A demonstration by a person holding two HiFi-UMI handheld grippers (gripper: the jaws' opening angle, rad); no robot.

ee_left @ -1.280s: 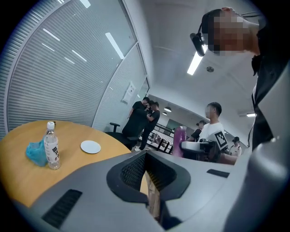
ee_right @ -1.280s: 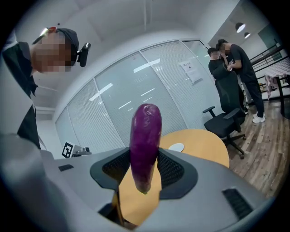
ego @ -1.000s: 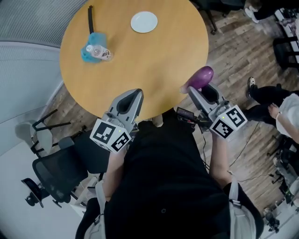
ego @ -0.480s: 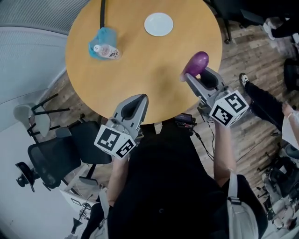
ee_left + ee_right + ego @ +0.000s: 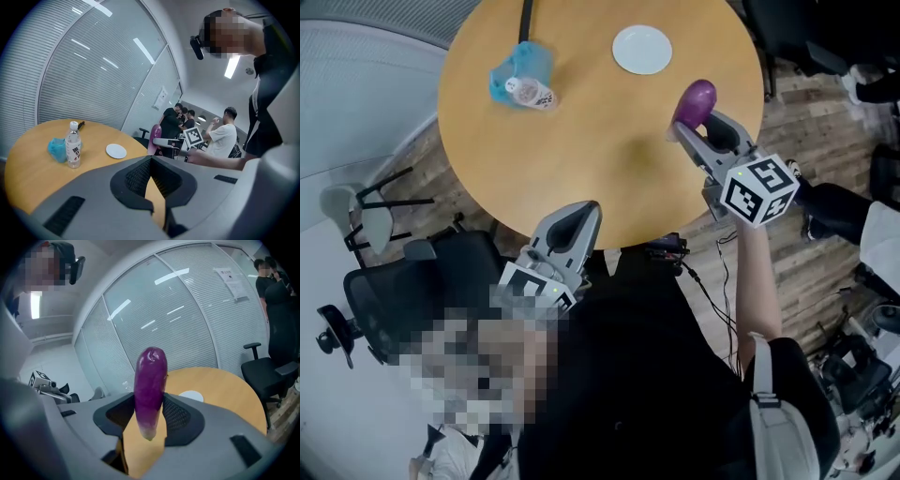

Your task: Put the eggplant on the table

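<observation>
A purple eggplant (image 5: 696,101) stands nearly upright between the jaws of my right gripper (image 5: 689,127), which is shut on its lower part. It hangs over the right side of the round wooden table (image 5: 609,169), close to the rim. In the right gripper view the eggplant (image 5: 150,390) fills the gap between the pads, its pale stem end down. My left gripper (image 5: 581,214) rests at the table's near edge, its tips together and nothing in them. The left gripper view shows the eggplant (image 5: 153,140) off to the right.
A white plate (image 5: 642,49) lies at the table's far side, just beyond the eggplant. A water bottle (image 5: 532,92) lies by a blue cloth (image 5: 520,67) at the far left. A black office chair (image 5: 403,300) stands on the left, and people stand in the room beyond.
My right gripper has carried the eggplant from beyond the table's right edge to above the tabletop, nearer the plate. The left gripper has barely shifted along the near edge.
</observation>
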